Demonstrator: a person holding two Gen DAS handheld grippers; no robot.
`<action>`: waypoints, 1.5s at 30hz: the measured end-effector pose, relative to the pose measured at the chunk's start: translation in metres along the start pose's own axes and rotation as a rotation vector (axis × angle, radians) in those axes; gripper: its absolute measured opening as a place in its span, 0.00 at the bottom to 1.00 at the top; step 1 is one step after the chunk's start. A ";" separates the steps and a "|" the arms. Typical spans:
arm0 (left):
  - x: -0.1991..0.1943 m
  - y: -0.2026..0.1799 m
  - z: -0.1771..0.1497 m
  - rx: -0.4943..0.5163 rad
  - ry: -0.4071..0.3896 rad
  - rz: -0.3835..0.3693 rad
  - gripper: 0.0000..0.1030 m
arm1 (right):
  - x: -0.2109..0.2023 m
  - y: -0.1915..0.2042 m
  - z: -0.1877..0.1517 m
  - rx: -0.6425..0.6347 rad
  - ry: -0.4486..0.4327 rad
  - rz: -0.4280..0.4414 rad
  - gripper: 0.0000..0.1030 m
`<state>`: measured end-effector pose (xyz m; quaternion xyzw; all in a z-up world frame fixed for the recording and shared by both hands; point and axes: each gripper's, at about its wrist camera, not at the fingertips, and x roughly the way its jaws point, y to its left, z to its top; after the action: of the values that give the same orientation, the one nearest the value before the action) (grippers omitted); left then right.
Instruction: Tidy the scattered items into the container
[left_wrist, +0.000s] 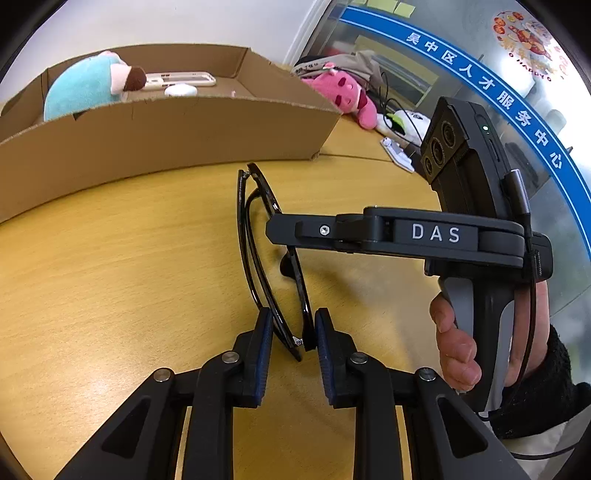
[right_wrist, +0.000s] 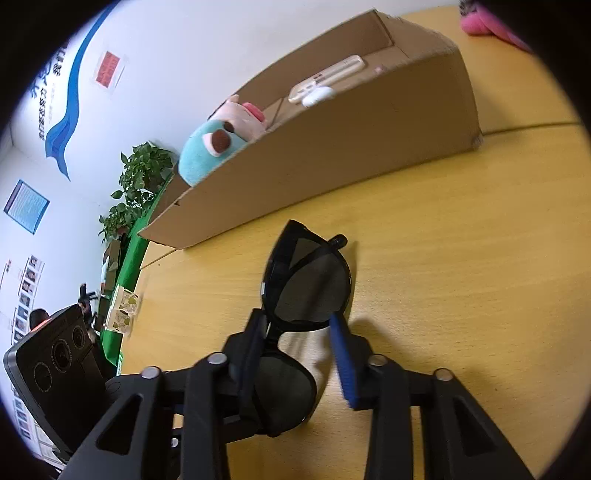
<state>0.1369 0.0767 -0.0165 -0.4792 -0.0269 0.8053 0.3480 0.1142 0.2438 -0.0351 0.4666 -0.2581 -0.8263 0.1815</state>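
Centre frame – black sunglasses (left_wrist: 271, 258) on the yellow surface (left_wrist: 110, 277); left claw (left_wrist: 293, 347) pinches one end, right claw (right_wrist: 299, 354) pinches the frame. Cardboard box (left_wrist: 166, 133) above.

Bare tabletop (left_wrist: 110, 277) to my left & toward the cardboard box (left_wrist: 166, 136): free lane, nothing on it. Box's near wall stands up as a barrier across the far side; any pass goes over its rim. Inside, blue plush (left_wrist: 85, 88) fills the left end, white remote (left_wrist: 181, 79) mid-floor; right end bare. Pink plush (left_wrist: 343, 96) & clutter crowd table's far right.
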 end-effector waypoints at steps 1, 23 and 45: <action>-0.003 0.000 0.000 0.008 -0.009 0.019 0.22 | -0.002 0.004 0.001 -0.009 -0.008 0.001 0.16; -0.018 0.008 -0.012 0.049 -0.040 0.097 0.19 | 0.016 0.047 0.016 -0.065 0.052 -0.053 0.14; -0.010 -0.007 -0.008 0.086 -0.055 0.169 0.19 | -0.029 0.048 0.016 -0.108 -0.103 -0.178 0.70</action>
<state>0.1499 0.0732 -0.0105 -0.4421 0.0386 0.8452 0.2979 0.1180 0.2250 0.0199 0.4341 -0.1795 -0.8748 0.1186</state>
